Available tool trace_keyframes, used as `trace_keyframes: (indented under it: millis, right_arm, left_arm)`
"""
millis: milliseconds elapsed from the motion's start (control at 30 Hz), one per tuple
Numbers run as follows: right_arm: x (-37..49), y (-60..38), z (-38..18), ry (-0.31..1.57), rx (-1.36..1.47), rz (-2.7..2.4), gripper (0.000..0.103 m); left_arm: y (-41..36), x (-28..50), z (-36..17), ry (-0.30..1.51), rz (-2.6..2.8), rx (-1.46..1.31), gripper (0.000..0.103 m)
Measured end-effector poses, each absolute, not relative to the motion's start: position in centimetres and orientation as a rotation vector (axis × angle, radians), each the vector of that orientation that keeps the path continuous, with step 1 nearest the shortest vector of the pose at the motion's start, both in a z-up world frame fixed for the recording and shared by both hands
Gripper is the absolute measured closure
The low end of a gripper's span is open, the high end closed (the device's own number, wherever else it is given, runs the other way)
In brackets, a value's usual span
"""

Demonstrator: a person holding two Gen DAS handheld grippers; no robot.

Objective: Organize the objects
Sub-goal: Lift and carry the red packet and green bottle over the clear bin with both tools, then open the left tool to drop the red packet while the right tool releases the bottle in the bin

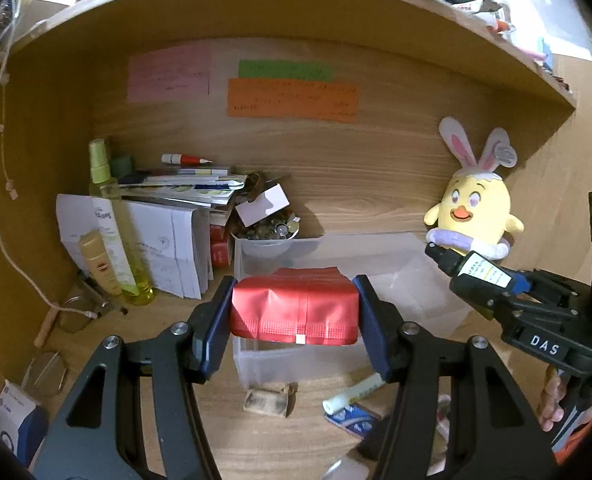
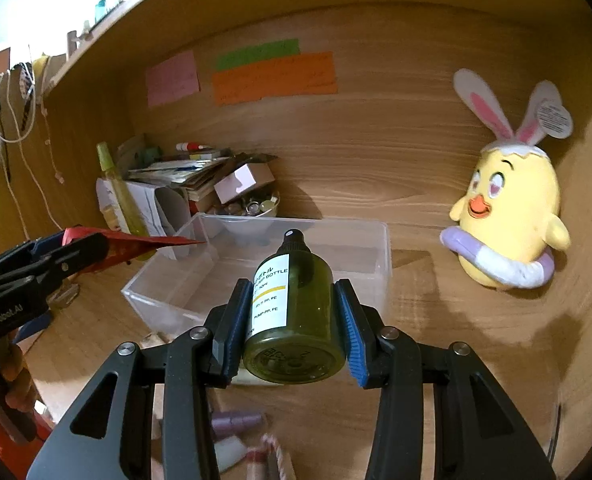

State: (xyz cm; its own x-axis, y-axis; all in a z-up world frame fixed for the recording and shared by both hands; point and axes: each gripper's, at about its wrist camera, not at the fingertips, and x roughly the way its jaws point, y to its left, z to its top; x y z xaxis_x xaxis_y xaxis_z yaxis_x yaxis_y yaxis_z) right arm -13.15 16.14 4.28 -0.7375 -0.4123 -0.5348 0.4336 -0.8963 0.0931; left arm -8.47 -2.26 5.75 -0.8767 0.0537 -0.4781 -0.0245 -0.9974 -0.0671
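My left gripper is shut on a red foil pouch and holds it over the near left part of a clear plastic bin. My right gripper is shut on a dark green pump bottle with a white label, its cap pointing toward the clear plastic bin. In the left wrist view the right gripper with the pump bottle hovers at the bin's right side. In the right wrist view the left gripper holds the pouch at the bin's left edge.
A yellow chick plush stands at the right wall. A tall yellow spray bottle, stacked papers and a bowl of small items crowd the back left. A folded banknote, a tube and small bottles lie on the desk in front.
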Motion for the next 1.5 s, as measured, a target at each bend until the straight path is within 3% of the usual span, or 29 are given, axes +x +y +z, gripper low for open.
trace_keyframes:
  millis: [400, 1367, 1433, 1500]
  right_arm:
    - [-18.0, 13.1, 2.7, 0.205, 0.886, -2.52, 0.064]
    - [-21.4, 11.0, -1.6, 0.269, 1.077, -2.447, 0.064]
    - [-21.4, 11.0, -1.5, 0.272, 1.08, -2.446, 0.059]
    - [-21.2, 11.2, -1.4, 0.265, 1.071, -2.448, 0.044]
  left_arm:
    - [-2.4, -14.5, 3.2, -0.105, 2.988, -0.922, 0.046]
    - [-0.4, -18.3, -1.5, -0.027, 2.833, -1.154, 0.045]
    - [-0.5, -18.2, -1.4, -0.04, 2.829, -1.16, 0.041]
    - [-0.6, -18.0, -1.2, -0.059, 2.826, -1.157, 0.038]
